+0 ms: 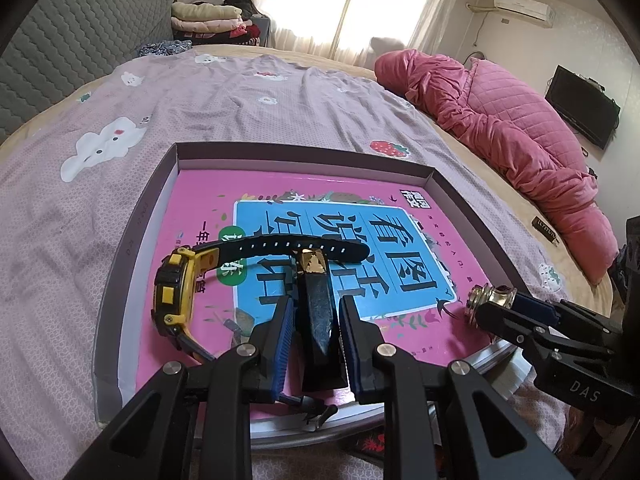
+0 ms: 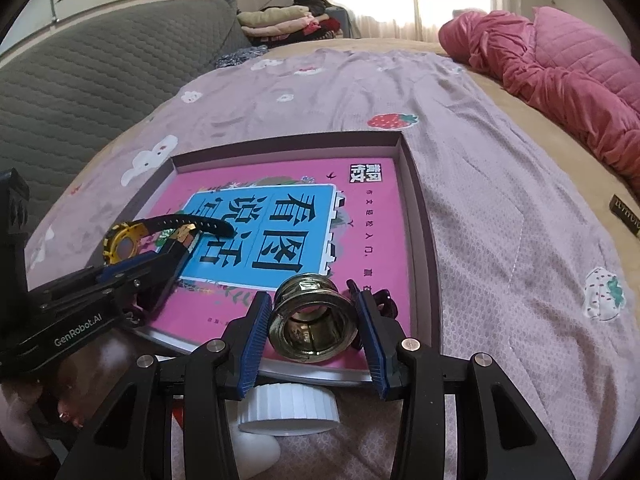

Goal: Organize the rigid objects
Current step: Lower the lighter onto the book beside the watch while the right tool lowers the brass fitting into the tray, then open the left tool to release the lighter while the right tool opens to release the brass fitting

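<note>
A shallow grey-rimmed box point(image 1: 304, 151) point(image 2: 405, 148) lies on the bed with a pink book point(image 1: 200, 188) point(image 2: 360, 240) inside it. A yellow and black wristwatch point(image 1: 176, 292) point(image 2: 124, 244) rests on the book's left side, its strap arching right. My left gripper point(image 1: 318, 300) point(image 2: 176, 250) is shut on a dark bar with a gold cap point(image 1: 316, 280) point(image 2: 185, 235), held over the book just under the strap. My right gripper point(image 2: 310, 292) point(image 1: 500, 300) is shut on a brass ringed metal piece point(image 2: 314, 316) point(image 1: 490, 298) above the book's near right corner.
A white ribbed cap point(image 2: 288, 408) sits under the right gripper at the box's near edge. A pink quilt point(image 1: 520, 128) point(image 2: 560, 72) is heaped at the right. A small dark item point(image 1: 545, 234) point(image 2: 626, 212) lies by it. Folded clothes point(image 1: 208, 18) are stacked far back.
</note>
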{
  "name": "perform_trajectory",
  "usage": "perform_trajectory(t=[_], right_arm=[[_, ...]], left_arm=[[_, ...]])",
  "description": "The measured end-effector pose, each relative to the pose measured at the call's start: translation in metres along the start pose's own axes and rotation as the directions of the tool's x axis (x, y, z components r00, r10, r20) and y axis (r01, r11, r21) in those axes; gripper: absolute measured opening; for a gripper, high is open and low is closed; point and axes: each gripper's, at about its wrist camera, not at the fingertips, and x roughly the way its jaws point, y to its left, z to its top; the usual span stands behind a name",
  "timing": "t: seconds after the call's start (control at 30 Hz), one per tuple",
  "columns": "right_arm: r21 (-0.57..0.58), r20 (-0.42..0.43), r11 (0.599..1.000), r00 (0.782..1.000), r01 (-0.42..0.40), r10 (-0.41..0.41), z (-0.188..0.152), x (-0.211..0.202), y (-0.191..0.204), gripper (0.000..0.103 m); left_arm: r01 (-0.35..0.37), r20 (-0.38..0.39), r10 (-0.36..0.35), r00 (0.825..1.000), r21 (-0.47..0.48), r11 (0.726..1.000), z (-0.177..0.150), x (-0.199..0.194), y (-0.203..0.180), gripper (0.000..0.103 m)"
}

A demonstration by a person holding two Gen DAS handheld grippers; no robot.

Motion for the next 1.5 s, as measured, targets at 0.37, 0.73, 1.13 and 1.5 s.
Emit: perform_trajectory(t=[0.37, 0.73, 1.13, 1.5], right_arm=[[0.015, 0.000, 0.999, 1.000, -0.029, 0.029, -0.004, -0.002, 0.002, 0.045], [-0.001, -0.001, 0.999, 0.999, -0.041, 0.041, -0.005, -0.001, 0.006, 0.046], [0.002, 0.028, 0.998, 0.998, -0.063, 0.063, -0.004, -0.006, 0.007, 0.049], [-0.004, 0.059, 0.998, 0.996, -0.069, 0.069, -0.001, -0.012, 0.009, 0.054]], left_arm=[[0.006, -0.003, -0.006, 1.000, -0.011, 1.000, 0.000, -0.002, 0.003, 0.024], [0.006, -0.006, -0.006, 1.000, -0.019, 1.000, 0.001, -0.003, 0.006, 0.024], [0.017, -0.013, -0.017, 1.000, -0.028, 0.999, 0.001, -0.004, 0.010, 0.024], [0.046, -0.019, -0.047, 0.999, -0.014, 0.999, 0.001, -0.004, 0.004, 0.024]])
